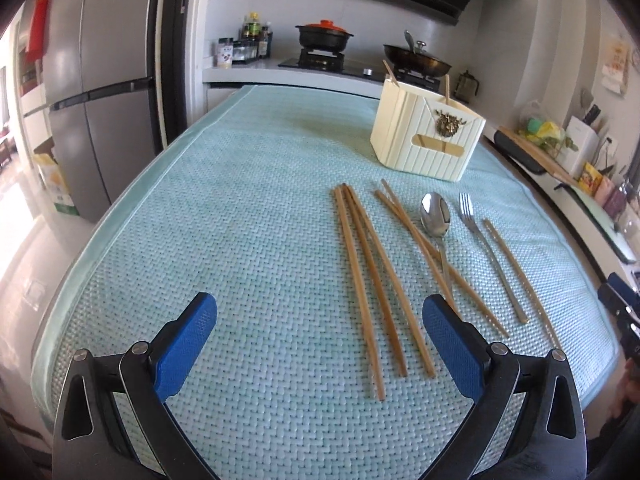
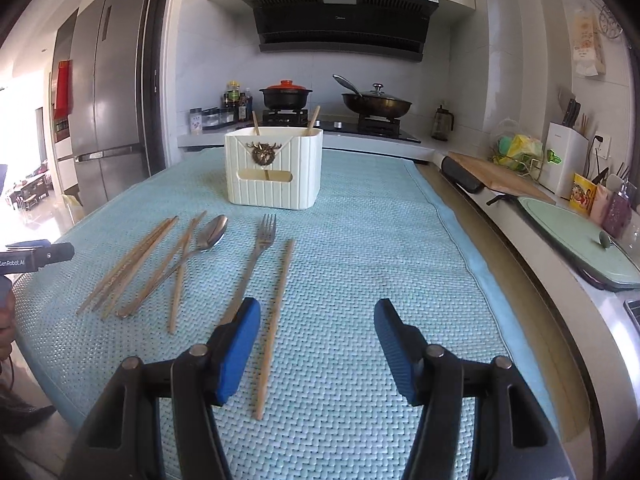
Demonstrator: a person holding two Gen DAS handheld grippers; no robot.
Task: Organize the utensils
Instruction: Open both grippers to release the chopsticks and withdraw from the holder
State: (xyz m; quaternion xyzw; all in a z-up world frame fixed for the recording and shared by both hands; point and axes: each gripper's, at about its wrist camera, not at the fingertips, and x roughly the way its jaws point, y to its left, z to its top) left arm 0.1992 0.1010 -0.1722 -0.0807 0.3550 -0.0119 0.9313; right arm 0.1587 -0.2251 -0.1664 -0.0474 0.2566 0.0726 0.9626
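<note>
Several wooden chopsticks (image 1: 370, 280), a metal spoon (image 1: 435, 216) and a fork (image 1: 468, 212) lie loose on a pale blue woven mat (image 1: 240, 216). Behind them stands a cream ribbed utensil holder (image 1: 426, 136) with two chopsticks standing in it. My left gripper (image 1: 320, 316) hovers open over bare mat, left of the chopsticks. In the right wrist view the holder (image 2: 274, 168) is straight ahead, the fork (image 2: 262, 240) and spoon (image 2: 210, 236) to the left. My right gripper (image 2: 317, 320) is open, a single chopstick (image 2: 276, 320) lying just inside its left finger, untouched.
A stove with a black pot (image 2: 286, 96) and a lidded wok (image 2: 376, 102) is behind the table. A fridge (image 2: 104, 92) stands at the left. A counter on the right carries a cutting board (image 2: 496, 176), a green tray (image 2: 576, 236) and jars. The mat's right edge (image 2: 452, 232) runs near that counter.
</note>
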